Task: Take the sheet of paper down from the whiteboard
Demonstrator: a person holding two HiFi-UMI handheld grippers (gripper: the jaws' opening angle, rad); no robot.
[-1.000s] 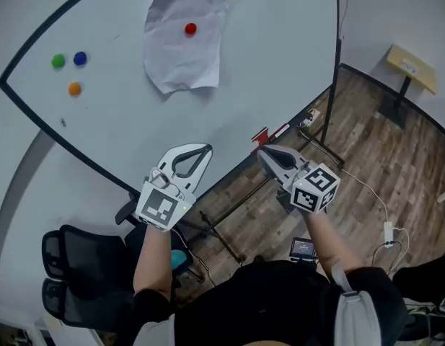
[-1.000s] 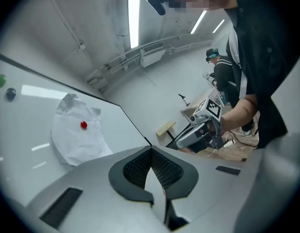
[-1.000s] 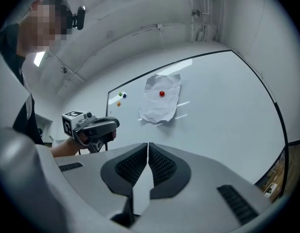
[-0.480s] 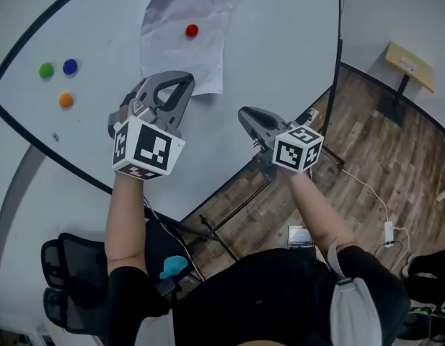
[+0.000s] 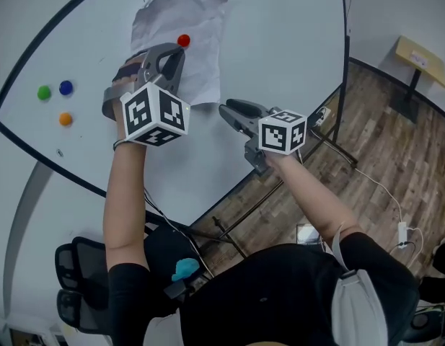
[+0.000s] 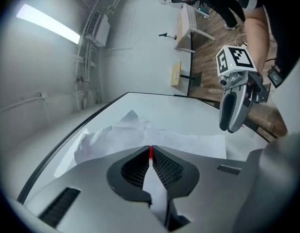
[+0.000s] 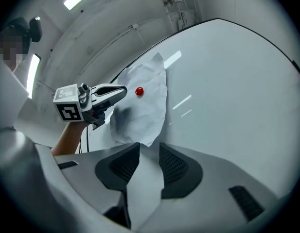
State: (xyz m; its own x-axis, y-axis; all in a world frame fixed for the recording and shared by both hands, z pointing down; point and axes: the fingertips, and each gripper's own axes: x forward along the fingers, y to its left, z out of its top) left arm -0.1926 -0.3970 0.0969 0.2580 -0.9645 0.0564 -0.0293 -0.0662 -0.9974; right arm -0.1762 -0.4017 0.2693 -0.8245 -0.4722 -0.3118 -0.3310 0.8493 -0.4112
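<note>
Found the right gripper point(image 5: 226, 109) nearest, held near the lower corner of the sheet and short of touching it, released, with jaws apart and nothing between them. Found the left gripper point(image 5: 173, 52) held up in front of the crumpled sheet of paper point(image 5: 202, 20), tips just beside the red magnet point(image 5: 183, 40) but apart from it. Noted its jaws barely parted, having just been opening, with only a sliver of the magnet visible through the slit ahead and nothing pinched. Confirmed the sheet still up on the whiteboard point(image 5: 280, 56), pinned near its middle by that single magnet. Recorded a green magnet point(image 5: 43, 91), a blue magnet point(image 5: 65, 87) and an orange magnet point(image 5: 65, 119) well apart to the left, holding nothing. Judged the task at the approach stage only: nothing removed so far. Left to do, by this reading: open wider on the red magnet, lift it off, secure the sheet with the other gripper, bring it away from the board.
</note>
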